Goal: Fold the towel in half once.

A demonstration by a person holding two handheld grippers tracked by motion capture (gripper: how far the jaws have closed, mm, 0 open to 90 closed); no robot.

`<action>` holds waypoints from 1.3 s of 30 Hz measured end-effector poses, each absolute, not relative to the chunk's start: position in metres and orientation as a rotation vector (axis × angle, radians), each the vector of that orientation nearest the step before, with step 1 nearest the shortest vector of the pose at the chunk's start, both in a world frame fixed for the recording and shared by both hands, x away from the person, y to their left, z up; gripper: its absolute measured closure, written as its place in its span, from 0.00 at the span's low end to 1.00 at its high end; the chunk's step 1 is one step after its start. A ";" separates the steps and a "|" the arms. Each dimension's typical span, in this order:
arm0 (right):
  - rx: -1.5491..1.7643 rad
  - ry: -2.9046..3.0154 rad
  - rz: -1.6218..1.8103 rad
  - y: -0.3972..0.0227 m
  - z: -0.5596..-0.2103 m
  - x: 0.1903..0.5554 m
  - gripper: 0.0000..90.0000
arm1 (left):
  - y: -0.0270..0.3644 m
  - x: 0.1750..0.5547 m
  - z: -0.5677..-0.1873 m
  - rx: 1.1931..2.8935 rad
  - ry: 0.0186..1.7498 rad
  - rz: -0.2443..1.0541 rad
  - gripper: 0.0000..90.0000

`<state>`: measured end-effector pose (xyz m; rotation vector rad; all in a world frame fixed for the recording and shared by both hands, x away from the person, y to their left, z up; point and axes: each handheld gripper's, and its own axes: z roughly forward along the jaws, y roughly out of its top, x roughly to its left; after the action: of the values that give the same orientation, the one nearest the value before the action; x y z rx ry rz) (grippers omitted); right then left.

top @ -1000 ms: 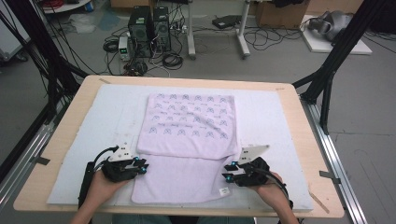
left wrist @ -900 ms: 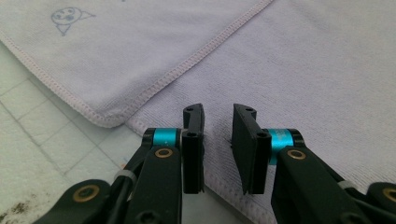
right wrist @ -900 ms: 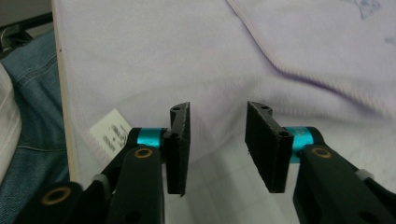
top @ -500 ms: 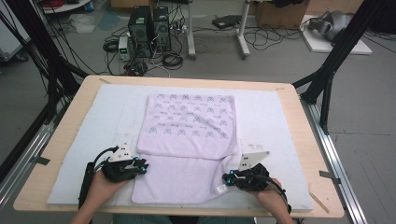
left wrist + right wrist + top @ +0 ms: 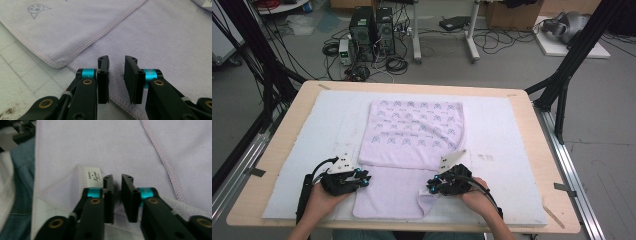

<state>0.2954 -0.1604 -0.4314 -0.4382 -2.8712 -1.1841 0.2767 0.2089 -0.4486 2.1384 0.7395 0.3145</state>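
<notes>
**A robotics lab set up for recording**

This is a lab or test room, not a home. The wooden table [image 5: 532, 150] stands inside a frame of black struts [image 5: 579, 50] that rise at both sides, with metal rails [image 5: 569, 165] running along its edges. A white padded mat [image 5: 507, 140] covers the tabletop. Behind it, on a bare grey floor [image 5: 612, 140], two black computer towers [image 5: 372, 27] sit among loose coils of cable [image 5: 397, 62]. The legs of a white stand [image 5: 444, 35], cardboard boxes [image 5: 512, 15] and a white platform [image 5: 567, 42] stand farther back.
</notes>
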 end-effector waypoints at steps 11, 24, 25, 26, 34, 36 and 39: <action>-0.510 -2.913 -1.176 -0.141 -0.432 0.306 0.92 | 0.209 0.277 -0.448 2.140 0.741 0.310 0.81; -0.620 -2.905 -1.336 -0.187 -0.409 0.285 0.83 | 0.209 0.277 -0.449 2.137 0.742 0.307 0.81; -0.627 -2.911 -1.318 -0.188 -0.412 0.285 0.83 | 0.209 0.277 -0.449 2.138 0.741 0.308 0.81; -0.625 -2.911 -1.306 -0.188 -0.416 0.285 0.82 | 0.209 0.277 -0.448 2.142 0.738 0.312 0.81; -0.568 -2.950 -1.172 -0.164 -0.436 0.291 0.78 | 0.209 0.277 -0.449 2.142 0.736 0.318 0.81; -0.579 -2.942 -1.181 -0.164 -0.437 0.291 0.88 | 0.209 0.276 -0.449 2.142 0.737 0.321 0.81; -0.518 -2.978 -1.176 -0.166 -0.434 0.289 0.97 | 0.209 0.276 -0.449 2.144 0.734 0.321 0.81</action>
<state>0.2888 -0.1660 -0.4344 -0.5175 -2.9781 -1.1764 0.2763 0.2088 -0.4486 2.1436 0.7342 0.3213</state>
